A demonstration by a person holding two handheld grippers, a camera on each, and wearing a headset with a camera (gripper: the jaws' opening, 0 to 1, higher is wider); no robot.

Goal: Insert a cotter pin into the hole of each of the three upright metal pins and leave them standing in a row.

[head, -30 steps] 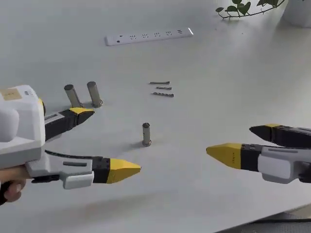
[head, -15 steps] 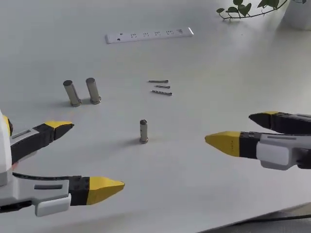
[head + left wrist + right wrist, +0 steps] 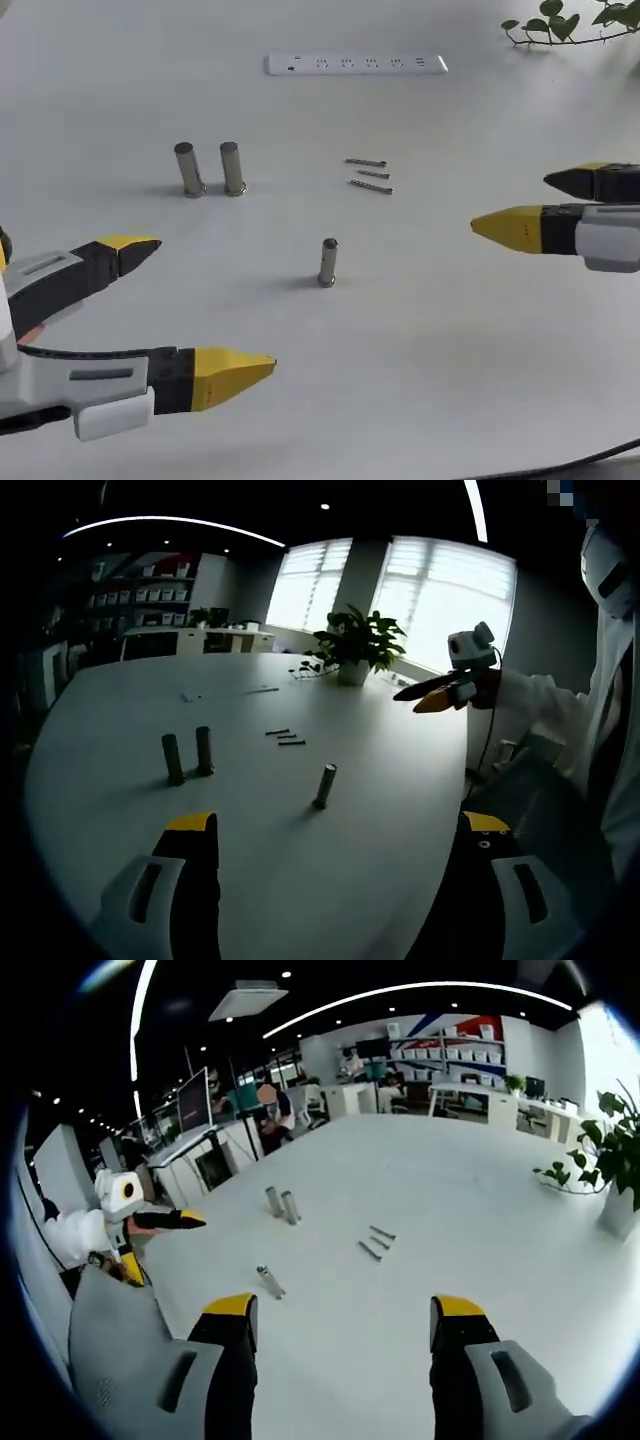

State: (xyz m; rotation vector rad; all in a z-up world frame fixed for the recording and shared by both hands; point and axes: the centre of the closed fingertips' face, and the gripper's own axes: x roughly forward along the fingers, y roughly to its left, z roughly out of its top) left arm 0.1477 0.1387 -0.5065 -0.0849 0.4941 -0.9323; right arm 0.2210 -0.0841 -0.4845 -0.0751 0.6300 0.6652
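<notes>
Three upright metal pins stand on the white table. Two pins (image 3: 186,169) (image 3: 232,168) stand side by side at the back left, and a third pin (image 3: 328,262) stands alone nearer the middle. Three thin cotter pins (image 3: 368,175) lie flat behind the lone pin. My left gripper (image 3: 195,305) is open at the lower left, well short of the pins. My right gripper (image 3: 530,203) is open at the right edge, above the table. In the left gripper view the lone pin (image 3: 324,786) is ahead. In the right gripper view the cotter pins (image 3: 375,1242) lie ahead.
A white power strip (image 3: 355,64) lies at the back of the table. Leaves of a potted plant (image 3: 565,20) reach in at the back right. The near table edge (image 3: 560,462) runs along the lower right.
The head camera has shifted, so the pins sit further right in view. My left gripper has pulled back toward me, away from the pins. The right gripper has risen slightly.
</notes>
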